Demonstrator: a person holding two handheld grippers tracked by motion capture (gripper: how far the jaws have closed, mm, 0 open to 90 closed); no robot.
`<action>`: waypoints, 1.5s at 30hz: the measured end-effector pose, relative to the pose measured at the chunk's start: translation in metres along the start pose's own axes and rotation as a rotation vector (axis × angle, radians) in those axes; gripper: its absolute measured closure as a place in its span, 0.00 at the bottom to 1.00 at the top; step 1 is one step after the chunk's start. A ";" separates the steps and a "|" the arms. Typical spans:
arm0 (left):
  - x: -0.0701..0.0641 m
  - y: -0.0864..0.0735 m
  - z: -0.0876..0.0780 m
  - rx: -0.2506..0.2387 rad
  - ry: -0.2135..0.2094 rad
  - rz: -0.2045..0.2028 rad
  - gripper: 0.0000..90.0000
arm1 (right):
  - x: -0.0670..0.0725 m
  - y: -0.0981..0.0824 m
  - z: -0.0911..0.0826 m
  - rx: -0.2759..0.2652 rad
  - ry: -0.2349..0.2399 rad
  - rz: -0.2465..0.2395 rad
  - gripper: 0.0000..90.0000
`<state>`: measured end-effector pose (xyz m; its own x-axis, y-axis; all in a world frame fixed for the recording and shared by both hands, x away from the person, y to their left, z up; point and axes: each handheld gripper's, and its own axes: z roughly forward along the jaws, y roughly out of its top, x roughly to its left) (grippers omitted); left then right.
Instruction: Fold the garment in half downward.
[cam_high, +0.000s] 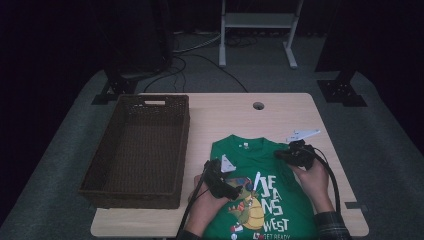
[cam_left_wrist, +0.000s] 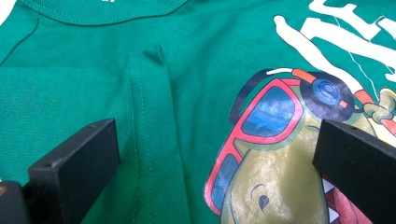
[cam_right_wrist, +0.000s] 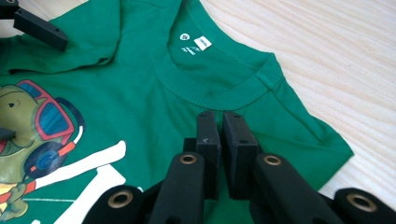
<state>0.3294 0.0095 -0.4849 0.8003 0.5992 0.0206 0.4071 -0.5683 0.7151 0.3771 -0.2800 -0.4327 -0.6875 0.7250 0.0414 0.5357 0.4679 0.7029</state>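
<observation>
A green T-shirt (cam_high: 262, 172) with a dinosaur-in-sunglasses print and white lettering lies flat at the table's front, collar toward the far side. My left gripper (cam_high: 238, 189) hovers over its left chest, jaws wide open (cam_left_wrist: 215, 172) around the print's red sunglasses (cam_left_wrist: 261, 116) and a folded-in sleeve seam (cam_left_wrist: 140, 116). My right gripper (cam_high: 281, 154) sits at the shirt's right shoulder, just below the collar (cam_right_wrist: 210, 91). Its jaws (cam_right_wrist: 220, 122) are shut, tips low over the cloth, and no fabric shows between them. One left finger (cam_right_wrist: 41, 29) appears beyond it.
A large brown wicker basket (cam_high: 186, 145) stands empty on the table's left half. The wooden table (cam_high: 280, 112) has a cable hole (cam_high: 258, 105) near its far edge. Cables trail from both grippers over the front edge. A white stand (cam_high: 257, 20) stands on the floor behind.
</observation>
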 end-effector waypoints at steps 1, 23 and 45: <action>0.000 0.000 0.000 0.000 0.000 0.000 0.00 | 0.000 0.000 0.001 0.001 0.002 0.003 0.95; 0.000 0.000 0.000 0.000 0.000 0.000 0.00 | -0.003 -0.005 0.011 -0.075 0.019 0.073 0.18; 0.000 0.000 0.000 0.001 0.000 0.000 0.00 | 0.033 -0.037 0.010 -0.057 -0.018 -0.019 0.00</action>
<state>0.3295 0.0095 -0.4849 0.8005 0.5989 0.0208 0.4071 -0.5690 0.7145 0.3396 -0.2687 -0.4648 -0.6885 0.7251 0.0151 0.4933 0.4528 0.7427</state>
